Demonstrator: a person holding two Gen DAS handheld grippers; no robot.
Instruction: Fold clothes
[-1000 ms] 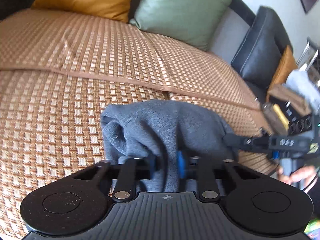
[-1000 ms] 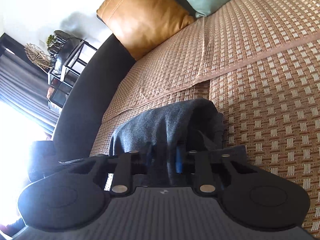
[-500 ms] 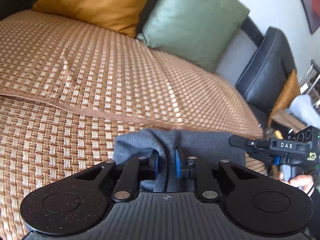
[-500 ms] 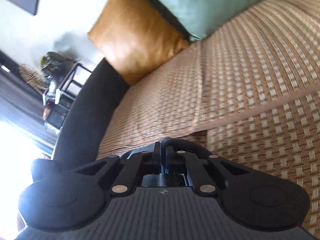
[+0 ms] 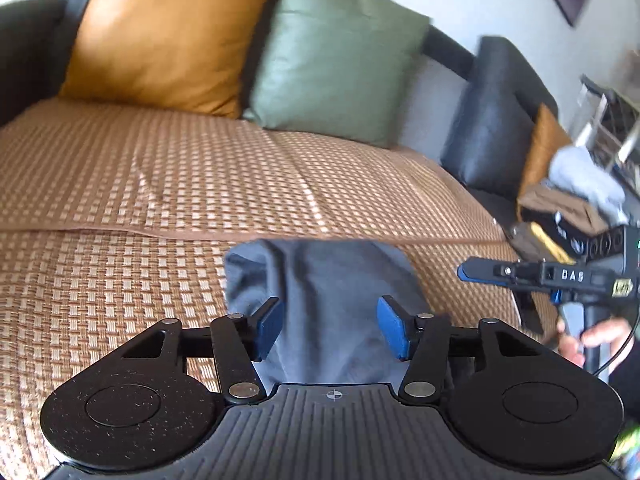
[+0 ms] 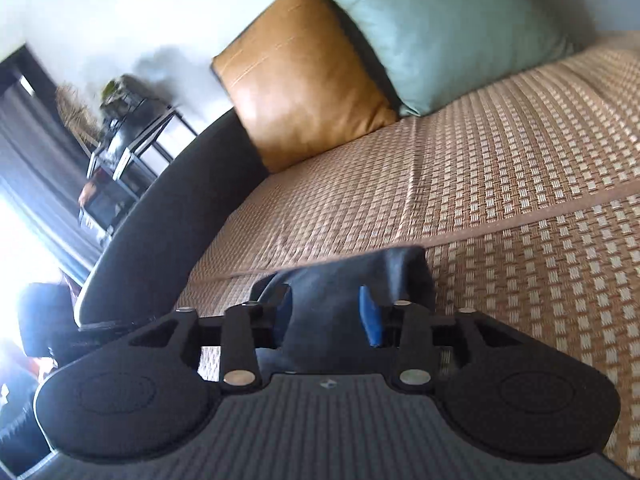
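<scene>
while the left gripper [image 5: 330,328] jaws are opening, clear of the grey garment [image 5: 320,280] folded on the sofa mat [image 5: 120,184], right gripper [image 6: 326,316] jaws are opening too, cloth between them unpressed. soft, light, limp; likely best taken by a folded edge.

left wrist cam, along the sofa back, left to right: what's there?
Orange cushion → green cushion → dark cushion → small orange cushion.
</scene>
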